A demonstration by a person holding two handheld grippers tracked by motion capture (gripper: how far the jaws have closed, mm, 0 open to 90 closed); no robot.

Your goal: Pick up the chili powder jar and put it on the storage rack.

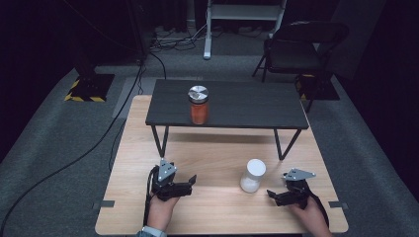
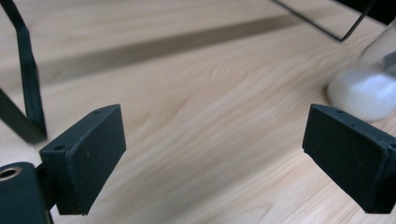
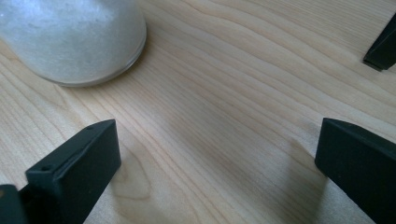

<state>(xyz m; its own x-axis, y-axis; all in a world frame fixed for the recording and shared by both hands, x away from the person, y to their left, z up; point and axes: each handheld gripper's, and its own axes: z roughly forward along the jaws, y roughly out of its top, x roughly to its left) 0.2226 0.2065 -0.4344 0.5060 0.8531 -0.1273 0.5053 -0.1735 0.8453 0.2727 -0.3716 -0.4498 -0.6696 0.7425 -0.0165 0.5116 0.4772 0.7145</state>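
Both grippers, left gripper [image 1: 184,183] and right gripper [image 1: 276,194], rest low in the frame with jaws spread, grasping nothing. Between them stands the white jar [image 1: 252,175], untouched. Reaching seems the step; next, jaws must enclose the jar
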